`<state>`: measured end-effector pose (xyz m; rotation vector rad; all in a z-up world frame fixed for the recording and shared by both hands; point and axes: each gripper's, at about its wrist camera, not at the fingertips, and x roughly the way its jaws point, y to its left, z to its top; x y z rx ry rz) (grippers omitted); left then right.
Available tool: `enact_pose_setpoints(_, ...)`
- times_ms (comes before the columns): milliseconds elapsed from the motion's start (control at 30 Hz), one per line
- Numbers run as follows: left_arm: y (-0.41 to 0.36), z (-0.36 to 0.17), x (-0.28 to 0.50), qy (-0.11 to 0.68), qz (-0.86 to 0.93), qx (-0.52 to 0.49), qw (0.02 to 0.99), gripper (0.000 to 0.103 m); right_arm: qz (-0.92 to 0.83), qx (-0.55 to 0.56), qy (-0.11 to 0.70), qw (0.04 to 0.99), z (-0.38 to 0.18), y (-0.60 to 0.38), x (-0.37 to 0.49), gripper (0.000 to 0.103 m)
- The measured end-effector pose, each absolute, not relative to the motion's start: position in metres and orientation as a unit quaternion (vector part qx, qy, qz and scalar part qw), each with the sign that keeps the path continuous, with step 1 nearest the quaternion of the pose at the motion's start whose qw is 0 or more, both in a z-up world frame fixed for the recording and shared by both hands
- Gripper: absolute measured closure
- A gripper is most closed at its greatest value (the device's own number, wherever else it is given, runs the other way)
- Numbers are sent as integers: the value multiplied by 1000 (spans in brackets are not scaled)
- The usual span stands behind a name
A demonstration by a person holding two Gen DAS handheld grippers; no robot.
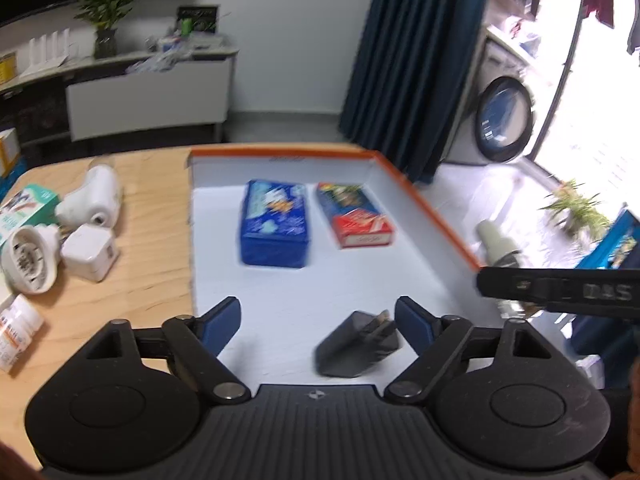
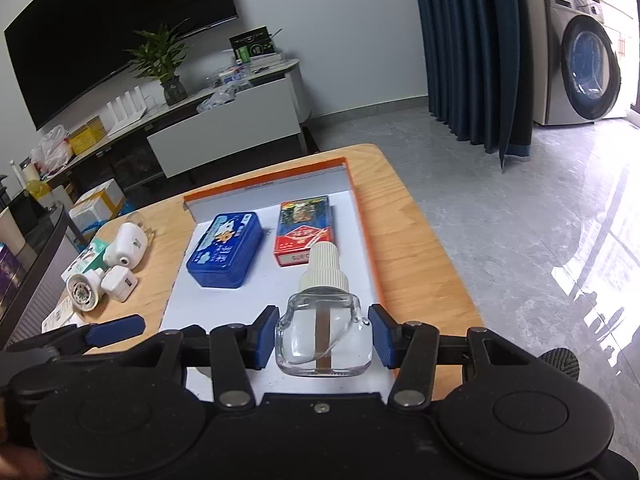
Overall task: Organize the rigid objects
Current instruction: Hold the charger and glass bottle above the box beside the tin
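Note:
An orange-rimmed tray (image 1: 420, 196) with a white floor lies on the wooden table; it also shows in the right wrist view (image 2: 362, 216). In it lie a blue tin (image 1: 274, 222) (image 2: 224, 250), a red and blue box (image 1: 354, 214) (image 2: 304, 230) and a dark plug adapter (image 1: 356, 346). My left gripper (image 1: 318, 320) is open above the tray's near end, the adapter lying between its fingers. My right gripper (image 2: 322, 334) is shut on a clear glass bottle (image 2: 324, 320) with a white ribbed cap, held over the tray's near right part; the bottle also shows in the left wrist view (image 1: 498, 240).
Left of the tray on the table lie a white plug-in device (image 1: 94, 196) (image 2: 124, 246), a white charger (image 1: 90, 250) (image 2: 120, 282), a round white vented device (image 1: 28, 258) (image 2: 82, 292), a green-white carton (image 1: 24, 208) and a small pill bottle (image 1: 16, 330). A TV cabinet stands behind.

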<state>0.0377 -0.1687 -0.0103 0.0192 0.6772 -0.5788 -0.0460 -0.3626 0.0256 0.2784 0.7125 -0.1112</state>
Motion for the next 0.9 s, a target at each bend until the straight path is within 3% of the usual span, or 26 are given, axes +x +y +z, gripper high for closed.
enact_pose_setpoints(233,-190,-20,29,328,-289,45,898,10,-63,143,346,925,24,-371,-50,43)
enact_pose_setpoints(300,-196,-27,34,338,-276,55,898,13,-63,144,346,925,24,-372,-50,43)
enact_pose_setpoints(333,-198,-30,38,344,-276,53,896,19,-62,144,346,925,23,-372,-50,43)
enact_pose_setpoints(400,-203,-35,44,357,-280,54,890,42,-60,143,346,925,23,-371,-50,43)
enact_pose_setpoints(433,-203,-37,47,363,-278,57,888,61,-60,142,346,925,24,-370,-51,43)
enact_pose_setpoints(467,-202,-38,49,366,-276,57,887,65,-59,141,346,926,24,-369,-50,43)
enact_pose_setpoints(900,-183,32,54,323,-242,12,915,67,-36,111,334,935,45,-351,-37,43)
